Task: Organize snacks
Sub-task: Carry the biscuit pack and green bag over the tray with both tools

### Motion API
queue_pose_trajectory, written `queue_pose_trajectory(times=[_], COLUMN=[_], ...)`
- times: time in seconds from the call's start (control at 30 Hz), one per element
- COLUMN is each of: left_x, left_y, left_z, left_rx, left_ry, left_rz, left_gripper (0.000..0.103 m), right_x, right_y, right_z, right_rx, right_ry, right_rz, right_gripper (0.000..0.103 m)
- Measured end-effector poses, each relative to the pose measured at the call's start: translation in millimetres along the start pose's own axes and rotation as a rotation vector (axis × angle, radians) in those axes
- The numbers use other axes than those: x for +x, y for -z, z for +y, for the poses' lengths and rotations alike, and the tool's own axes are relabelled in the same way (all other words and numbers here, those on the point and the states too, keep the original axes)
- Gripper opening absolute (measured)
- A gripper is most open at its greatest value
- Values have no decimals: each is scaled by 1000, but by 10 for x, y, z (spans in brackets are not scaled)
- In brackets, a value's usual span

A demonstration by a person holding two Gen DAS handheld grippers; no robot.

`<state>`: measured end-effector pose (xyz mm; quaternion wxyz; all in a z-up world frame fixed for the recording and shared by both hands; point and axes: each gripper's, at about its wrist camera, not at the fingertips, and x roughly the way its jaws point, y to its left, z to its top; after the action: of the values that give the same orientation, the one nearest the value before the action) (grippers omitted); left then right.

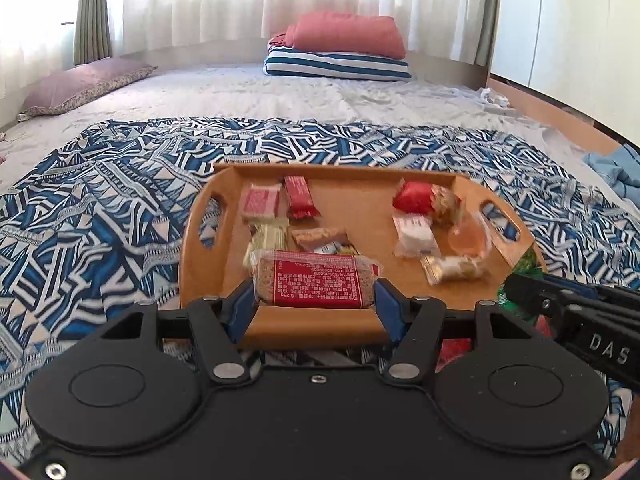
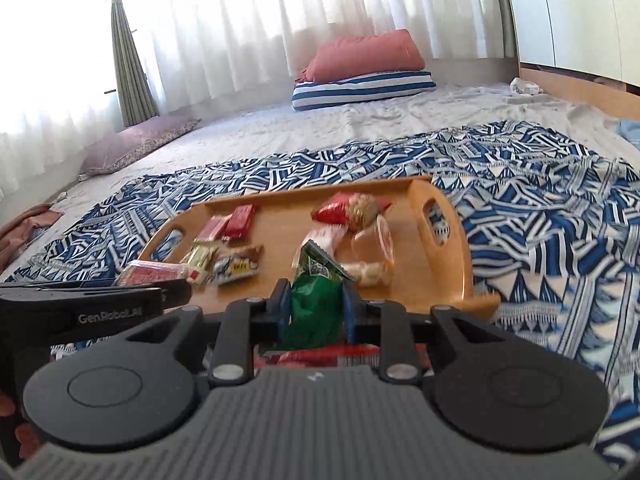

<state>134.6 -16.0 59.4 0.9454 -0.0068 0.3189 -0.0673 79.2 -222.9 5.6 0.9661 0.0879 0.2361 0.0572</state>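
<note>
Green packet (image 2: pixel 316 304) (crumpled) between right tongs (image 2: pixel 316 306), over tray (image 2: pixel 456 280).

Red-label snack packet (image 1: pixel 316 282): both ends hidden behind blue pads of left tongs (image 1: pixel 315 300); print too small to read. Green packet (image 2: pixel 316 308): lower part hidden behind right tongs (image 2: pixel 316 312), sides covered by pads. Snacks at tray's (image 1: pixel 360 216) right end (image 1: pixel 436 216) blurred, kinds unclear. Red item (image 2: pixel 320 356) under right tongs mostly hidden. Blue cloth (image 1: pixel 616 172) cut by picture edge.
</note>
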Motion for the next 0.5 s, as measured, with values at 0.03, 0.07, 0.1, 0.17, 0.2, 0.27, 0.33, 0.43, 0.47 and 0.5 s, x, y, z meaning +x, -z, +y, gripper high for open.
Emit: queue_pose_trajectory(times=[0.03, 0.07, 0.1, 0.17, 0.2, 0.27, 0.33, 0.43, 0.47, 0.5], left_x=[36, 72, 112, 204, 248, 345, 437, 564, 608, 655], left_y=[-42, -76, -107, -165, -187, -229, -266, -355, -393, -436], left_z=[20, 39, 56, 87, 100, 118, 143, 179, 182, 180], left_rx=[-4, -10, -16, -30, -34, -36, -42, -56, -59, -63], left_ry=[3, 8, 12, 10, 8, -6, -4, 24, 38, 52], left_rz=[2, 2, 4, 10, 8, 12, 14, 23, 23, 24], left_gripper=[60, 60, 60, 60, 60, 60, 60, 60, 60, 60], right_x=[31, 77, 119, 212, 256, 347, 430, 542, 583, 633], right_y=[-36, -84, -121, -187, -211, -257, -303, -378, -413, -460], right_z=[-15, -32, -48, -81, -96, -109, -132, -181, -194, -206], right_rx=[0, -1, 0, 0, -3, -13, -16, -4, -1, 2], right_ry=[3, 9, 16, 32, 37, 47, 46, 29, 22, 16], right_rz=[0, 3, 7, 14, 17, 28, 39, 50, 53, 59], right_gripper=[30, 30, 30, 30, 30, 30, 30, 30, 30, 30])
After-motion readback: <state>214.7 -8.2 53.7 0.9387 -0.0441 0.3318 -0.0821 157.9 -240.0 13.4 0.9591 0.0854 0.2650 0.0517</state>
